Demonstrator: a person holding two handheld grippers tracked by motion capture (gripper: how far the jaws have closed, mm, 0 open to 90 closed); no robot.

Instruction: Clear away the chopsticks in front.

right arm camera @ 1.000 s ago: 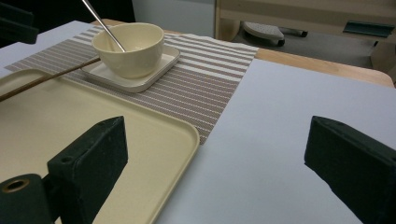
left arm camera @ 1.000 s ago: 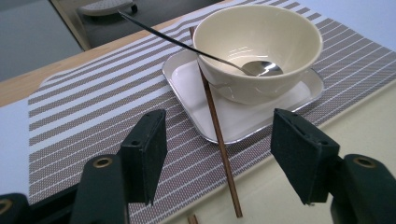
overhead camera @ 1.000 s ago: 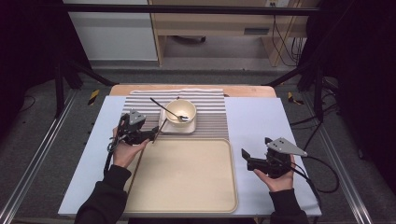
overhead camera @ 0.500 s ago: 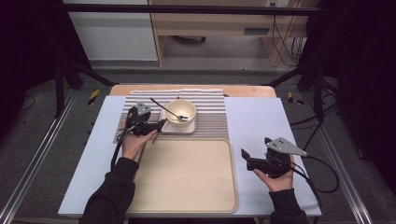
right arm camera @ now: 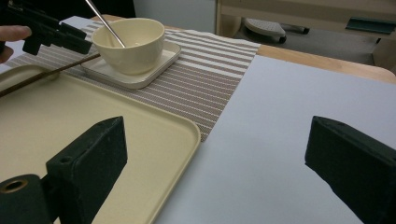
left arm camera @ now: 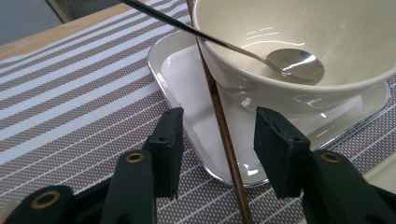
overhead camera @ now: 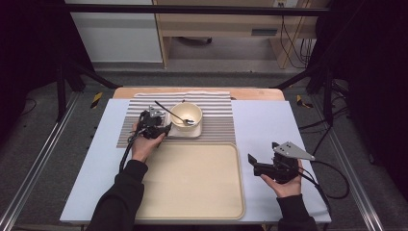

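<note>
Beside the plate's rim [left arm camera: 212,175], left claw [left arm camera: 217,154] closing, apart around the chopstick [left arm camera: 223,135]; right claw [right arm camera: 215,172] wide apart.

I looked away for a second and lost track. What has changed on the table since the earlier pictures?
The left claw has moved toward the bowl and down over the wooden stick; its jaws have just been closing, with the stick between them but not yet pinched. The right claw, bowl, spoon, small plate and tray stayed put.
</note>
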